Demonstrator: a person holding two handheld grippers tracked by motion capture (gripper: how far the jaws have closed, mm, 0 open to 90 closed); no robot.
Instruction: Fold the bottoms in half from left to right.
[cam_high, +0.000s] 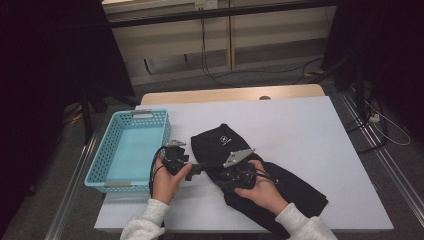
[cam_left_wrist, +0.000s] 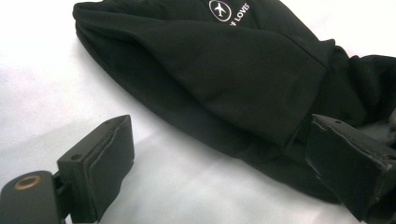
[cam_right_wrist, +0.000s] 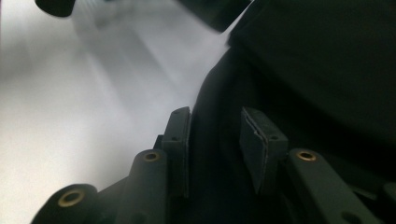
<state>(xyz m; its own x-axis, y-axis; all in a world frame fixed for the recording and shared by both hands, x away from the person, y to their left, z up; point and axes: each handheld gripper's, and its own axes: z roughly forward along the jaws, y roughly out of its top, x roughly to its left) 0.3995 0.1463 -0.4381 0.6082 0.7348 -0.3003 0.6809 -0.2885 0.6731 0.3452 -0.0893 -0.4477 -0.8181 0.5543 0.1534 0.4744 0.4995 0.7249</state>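
A black garment with a white aeroplane logo lies crumpled across the middle of the white table. My left gripper sits at its left edge. In the left gripper view the left gripper is open wide, one pad over bare table and the other against the garment's hem. My right gripper rests on the cloth just right of the left one. In the right gripper view the right gripper has its jaws a little apart over the dark cloth, and the pads press on nothing.
A teal plastic basket stands at the table's left edge, close to my left hand. Beyond the table's far edge are cables on the floor and dark stands at either side.
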